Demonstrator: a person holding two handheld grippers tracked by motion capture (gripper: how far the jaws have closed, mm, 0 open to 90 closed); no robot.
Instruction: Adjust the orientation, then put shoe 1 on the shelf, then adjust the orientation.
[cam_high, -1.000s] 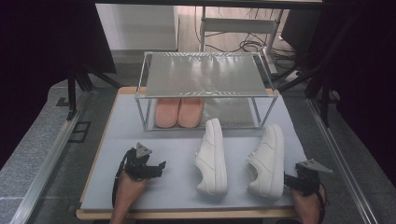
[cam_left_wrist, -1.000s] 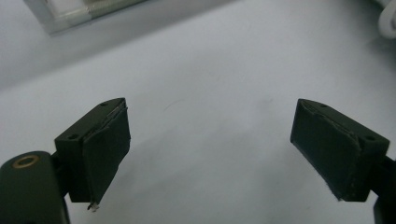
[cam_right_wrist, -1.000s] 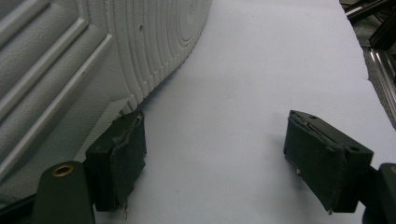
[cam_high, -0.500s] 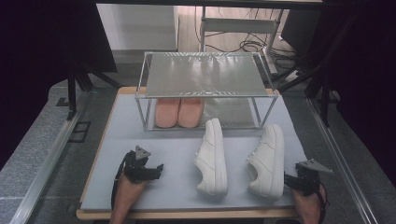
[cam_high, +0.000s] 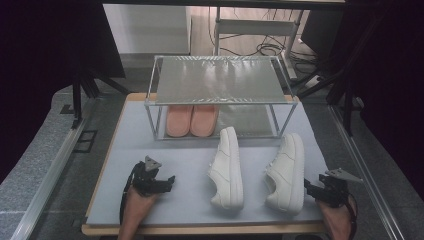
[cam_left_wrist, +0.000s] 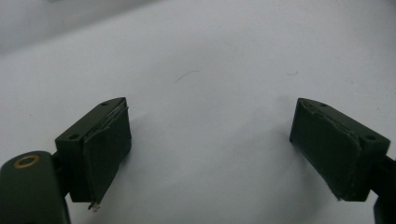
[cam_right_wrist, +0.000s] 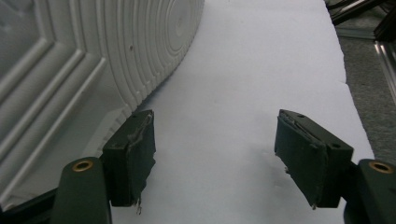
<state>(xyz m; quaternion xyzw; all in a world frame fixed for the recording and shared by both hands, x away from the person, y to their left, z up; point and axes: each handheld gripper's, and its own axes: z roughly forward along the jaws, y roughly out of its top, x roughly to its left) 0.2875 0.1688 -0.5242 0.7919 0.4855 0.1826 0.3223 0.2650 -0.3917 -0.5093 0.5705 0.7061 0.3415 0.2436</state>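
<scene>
Your mat (cam_high: 165, 165) covers the table, with the rack (cam_high: 220, 80) at its far edge and pink slippers (cam_high: 191, 120) on the rack's lower shelf. Two white sneakers lie on their sides before it: the left sneaker (cam_high: 227, 167) mid-mat, the right sneaker (cam_high: 287, 172) just beside your right gripper (cam_high: 309, 189). Its sole (cam_right_wrist: 93, 60) fills the left of the right gripper view. That gripper's jaws have just been closing, yet stand apart with nothing between. Your left gripper (cam_high: 169, 181) gapes wide over bare mat, well apart from the sneakers.

Grey-matted table (cam_high: 150, 150) — rack (cam_high: 220, 82), white sneakers (cam_high: 227, 167)
</scene>
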